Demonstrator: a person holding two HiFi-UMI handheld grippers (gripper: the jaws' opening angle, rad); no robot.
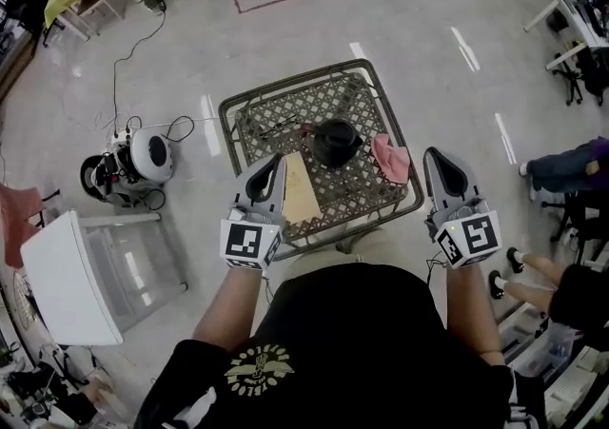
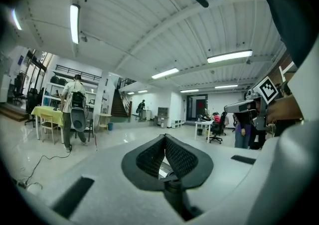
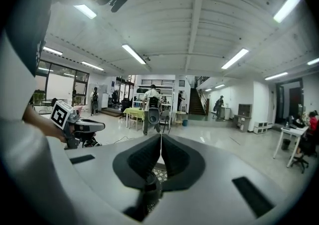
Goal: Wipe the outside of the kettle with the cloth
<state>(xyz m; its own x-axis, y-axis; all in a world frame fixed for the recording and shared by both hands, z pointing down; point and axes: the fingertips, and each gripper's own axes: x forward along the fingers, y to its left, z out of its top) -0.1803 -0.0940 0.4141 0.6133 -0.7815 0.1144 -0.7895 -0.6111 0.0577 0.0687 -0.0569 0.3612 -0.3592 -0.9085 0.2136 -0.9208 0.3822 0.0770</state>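
A black kettle point(image 1: 335, 142) stands in the middle of a small metal lattice table point(image 1: 285, 119). A pink cloth point(image 1: 391, 159) lies crumpled on the table just right of the kettle. My left gripper point(image 1: 277, 162) hovers over the table's near left part, shut and empty, a little short of the kettle. My right gripper point(image 1: 436, 155) is held off the table's right edge, close to the cloth, also shut with nothing in it. Both gripper views look level across the hall; neither shows the kettle or cloth. In each of these views, left point(image 2: 165, 136) and right point(image 3: 160, 135), the pads meet.
A tan board point(image 1: 300, 187) lies on the table beside my left gripper. On the floor to the left sit a white round machine point(image 1: 145, 155) with a cable and a white cabinet point(image 1: 62, 277). A seated person's legs point(image 1: 561, 168) are at the right.
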